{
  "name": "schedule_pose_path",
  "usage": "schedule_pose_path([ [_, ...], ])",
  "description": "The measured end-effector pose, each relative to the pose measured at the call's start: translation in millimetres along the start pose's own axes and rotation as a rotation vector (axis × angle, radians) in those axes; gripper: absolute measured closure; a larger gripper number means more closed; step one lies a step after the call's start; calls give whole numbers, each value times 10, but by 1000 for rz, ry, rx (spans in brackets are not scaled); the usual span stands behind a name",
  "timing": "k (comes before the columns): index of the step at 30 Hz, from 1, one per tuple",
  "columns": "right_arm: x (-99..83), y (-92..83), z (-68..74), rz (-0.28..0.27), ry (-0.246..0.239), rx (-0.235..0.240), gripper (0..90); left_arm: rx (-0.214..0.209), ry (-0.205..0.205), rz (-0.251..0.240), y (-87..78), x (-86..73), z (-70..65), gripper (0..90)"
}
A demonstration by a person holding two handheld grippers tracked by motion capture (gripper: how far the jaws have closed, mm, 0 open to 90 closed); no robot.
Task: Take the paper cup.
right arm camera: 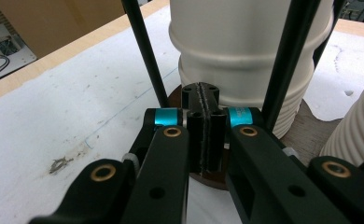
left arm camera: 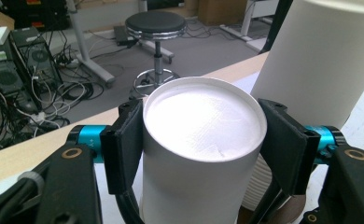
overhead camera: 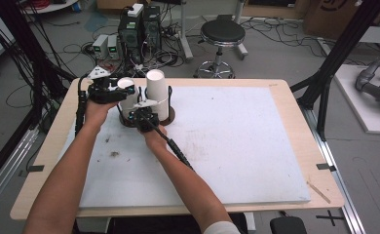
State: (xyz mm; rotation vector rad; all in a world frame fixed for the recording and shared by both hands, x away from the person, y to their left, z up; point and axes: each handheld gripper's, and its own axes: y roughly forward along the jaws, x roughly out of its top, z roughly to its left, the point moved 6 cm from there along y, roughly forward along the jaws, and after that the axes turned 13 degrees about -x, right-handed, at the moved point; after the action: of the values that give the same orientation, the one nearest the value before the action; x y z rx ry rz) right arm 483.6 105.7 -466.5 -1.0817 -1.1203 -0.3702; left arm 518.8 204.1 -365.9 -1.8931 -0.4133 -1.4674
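**Cups on a wooden stand, one in my left grip**

Paper cups are standing upside down on a dark round wooden stand [overhead camera: 171, 117] at the far left part of the white table [overhead camera: 237, 146]. I am holding a gripper in each hand, with my forearms coming in from the near edge.

My left gripper [left arm camera: 201, 135] is clasping the shorter white cup [left arm camera: 201, 154] near its upturned bottom, one black pad pressing on each side. In the high view, the left gripper [overhead camera: 124, 91] is sitting over that cup [overhead camera: 128, 100] at the left side of the stand. The cup is upright, and I cannot tell whether it is stacked on others beneath it.

The taller stack of cups [overhead camera: 157, 92] is standing just beside it, to its right in the high view, and is rising close behind the held cup in the left gripper view [left arm camera: 320, 60]. Thin black rods [right arm camera: 145, 51] are rising from the stand around the stack [right arm camera: 245, 56].

My right gripper [right arm camera: 203, 135] is clenched with nothing between its jaws, the two pads pressed flat together. It is hovering low at the near edge of the stand [right arm camera: 311, 130], just in front of the tall stack. In the high view, the right gripper [overhead camera: 143, 117] is sitting between my right hand and the cups.
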Motion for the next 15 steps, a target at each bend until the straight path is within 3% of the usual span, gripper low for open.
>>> schedule_pose_path([
  [15, 18, -51, 2, 5, -24, 33, 889, 5, 21, -145, -328, 282, -81, 348],
])
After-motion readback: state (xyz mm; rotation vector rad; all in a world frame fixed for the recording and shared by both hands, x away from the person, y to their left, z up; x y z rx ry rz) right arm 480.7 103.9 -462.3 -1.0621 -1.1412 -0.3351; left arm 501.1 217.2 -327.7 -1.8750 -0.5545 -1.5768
